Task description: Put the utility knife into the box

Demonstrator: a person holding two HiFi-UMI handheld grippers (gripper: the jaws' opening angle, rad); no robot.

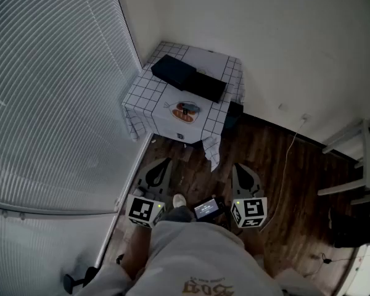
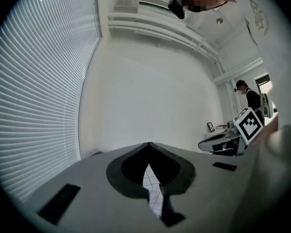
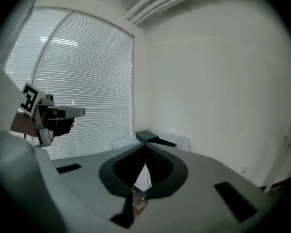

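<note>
Ahead on the worktop (image 1: 145, 95) the utility knife (image 1: 186, 110) is laid crosswise, well apart from the left hand-held gripper (image 1: 164, 164) and the right hand-held gripper (image 1: 237, 166), both closed empty.

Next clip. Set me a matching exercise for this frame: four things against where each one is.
Things:
1. box
2. utility knife
3. left claw
4. right claw

Places:
A. front part of the table
B. over the floor, on the side of the blinds
C. back part of the table
D. over the floor, on the side away from the blinds

Pairs: 1-C, 2-A, 3-B, 4-D
</note>
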